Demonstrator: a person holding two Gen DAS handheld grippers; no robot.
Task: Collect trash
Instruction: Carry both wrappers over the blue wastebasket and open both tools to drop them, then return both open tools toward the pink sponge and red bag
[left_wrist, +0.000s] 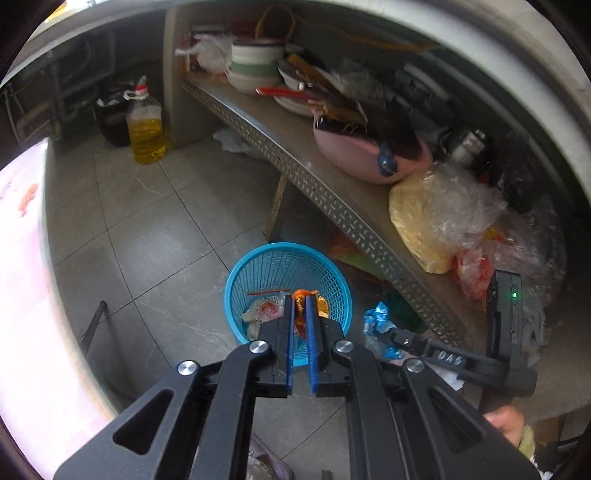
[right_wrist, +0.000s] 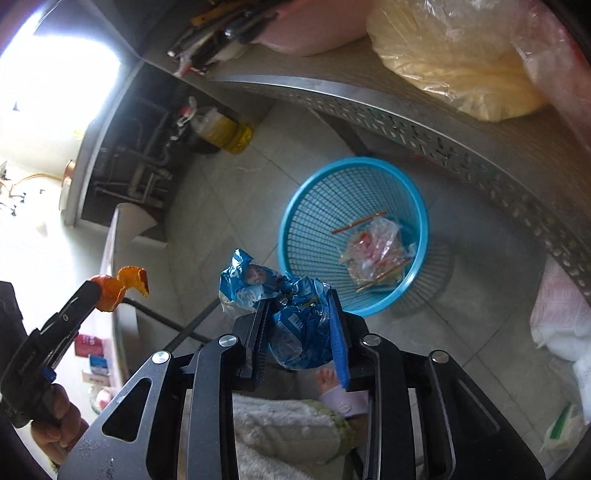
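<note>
Left wrist view: closest in, the left gripper (left_wrist: 300, 295) has its blue-padded jaws nearly closed, pinching a curled piece of orange peel (left_wrist: 300, 294) at the tips. Directly beyond it a blue mesh basket (left_wrist: 258, 254) stands on the grey tiled floor (left_wrist: 147, 206), with clear plastic wrappers and thin sticks inside. To the right, a hand (left_wrist: 508, 424) holds the right gripper (left_wrist: 380, 332), which carries a crumpled blue wrapper (left_wrist: 376, 317) beside the basket's rim.

From the right wrist view, the right gripper's (right_wrist: 299, 295) jaws stand partly open with the blue wrapper (right_wrist: 295, 325) bunched between the pads, which touch it on both sides; it sits just short of the basket (right_wrist: 291, 218). The orange peel (right_wrist: 122, 284) hangs at the left.

Farther back, a perforated metal shelf (left_wrist: 332, 199) bears bagged goods, a pink bowl (left_wrist: 354, 155) and stacked dishes. An oil bottle (left_wrist: 146, 129) stands on the floor.
</note>
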